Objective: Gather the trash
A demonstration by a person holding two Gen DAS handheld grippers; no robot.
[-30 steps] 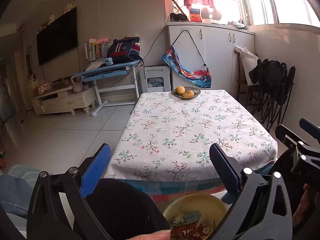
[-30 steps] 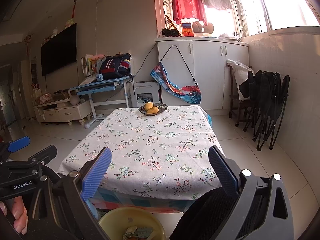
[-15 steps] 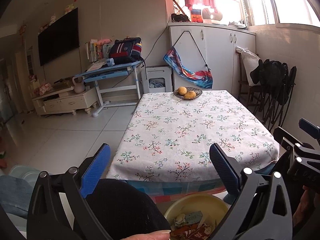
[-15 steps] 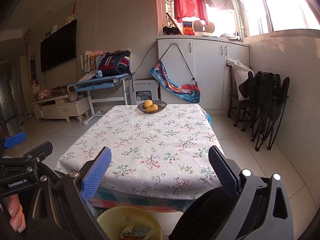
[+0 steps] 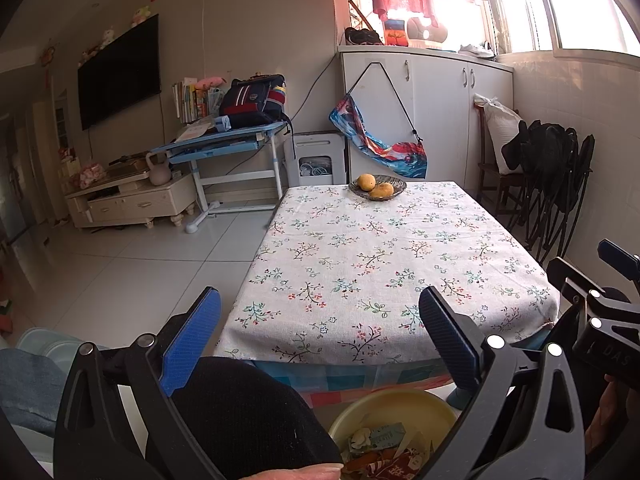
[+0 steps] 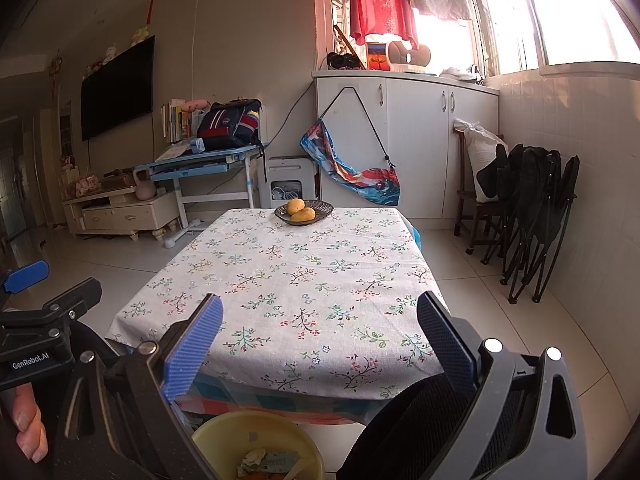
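Observation:
A yellow trash bin [image 5: 396, 408] [image 6: 224, 436] stands on the floor below the table's near edge, with paper scraps and wrappers [image 5: 384, 446] [image 6: 264, 462] inside. My left gripper [image 5: 320, 320] is open and empty, held above the bin in front of the flowered tablecloth [image 5: 384, 264]. My right gripper [image 6: 320, 316] is also open with nothing between its blue-padded fingers, beside the left one and facing the tablecloth [image 6: 296, 280]. No trash shows on the cloth.
A dark dish with two yellow fruits [image 5: 377, 189] [image 6: 303, 212] sits at the table's far edge. Black folded chairs [image 6: 532, 216] lean on the right wall. A blue desk [image 5: 224, 148], a white cabinet [image 5: 424, 112] and a TV stand [image 5: 128, 200] line the back. My dark-clad knees [image 5: 240, 412] sit below.
Both grippers have drifted slightly, so the table and fruit dish sit a little differently in each view. Both stay open.

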